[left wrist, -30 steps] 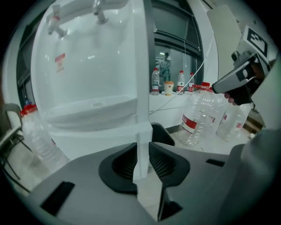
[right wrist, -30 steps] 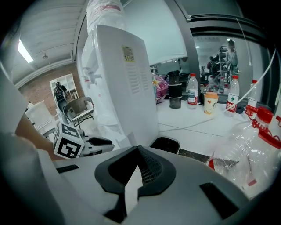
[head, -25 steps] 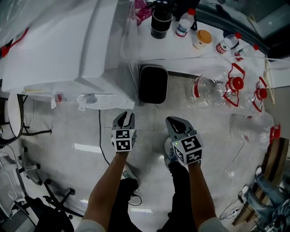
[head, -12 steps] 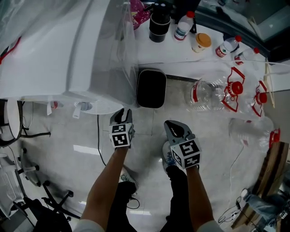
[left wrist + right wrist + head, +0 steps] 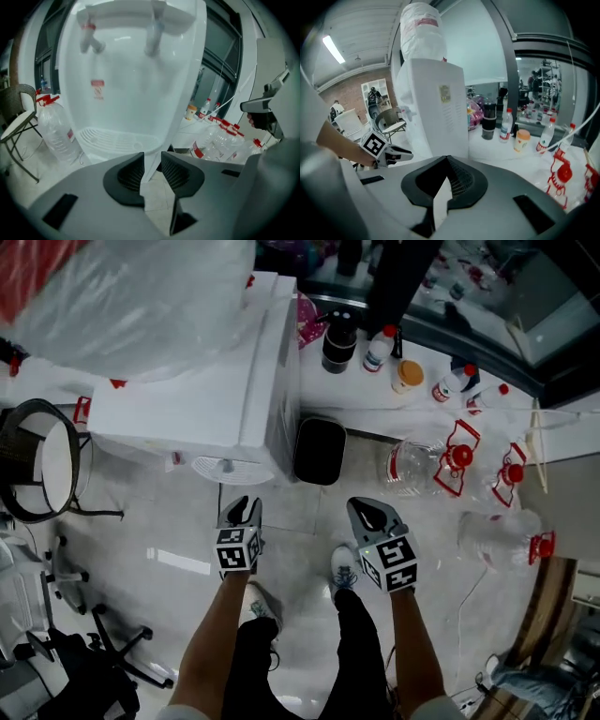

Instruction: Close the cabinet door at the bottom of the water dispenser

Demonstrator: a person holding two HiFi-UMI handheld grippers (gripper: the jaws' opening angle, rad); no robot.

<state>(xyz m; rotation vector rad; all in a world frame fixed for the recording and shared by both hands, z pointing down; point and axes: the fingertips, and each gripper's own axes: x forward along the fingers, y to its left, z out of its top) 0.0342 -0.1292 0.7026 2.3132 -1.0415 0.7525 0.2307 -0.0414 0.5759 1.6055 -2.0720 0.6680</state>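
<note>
Small red sticker (image 5: 97,87), print illegible, on white water dispenser (image 5: 136,56) front

the dispenser (image 5: 202,399) had a smooth, glossy white plastic shell, and its drip tray (image 5: 112,140) was slotted white plastic. the floor (image 5: 178,549) was pale polished tile with a wet-looking sheen. the jugs (image 5: 412,465) were thin clear plastic with red plastic caps. the bin (image 5: 320,450) was glossy black. the chair (image 5: 21,96) looked like brown woven wicker.
</note>
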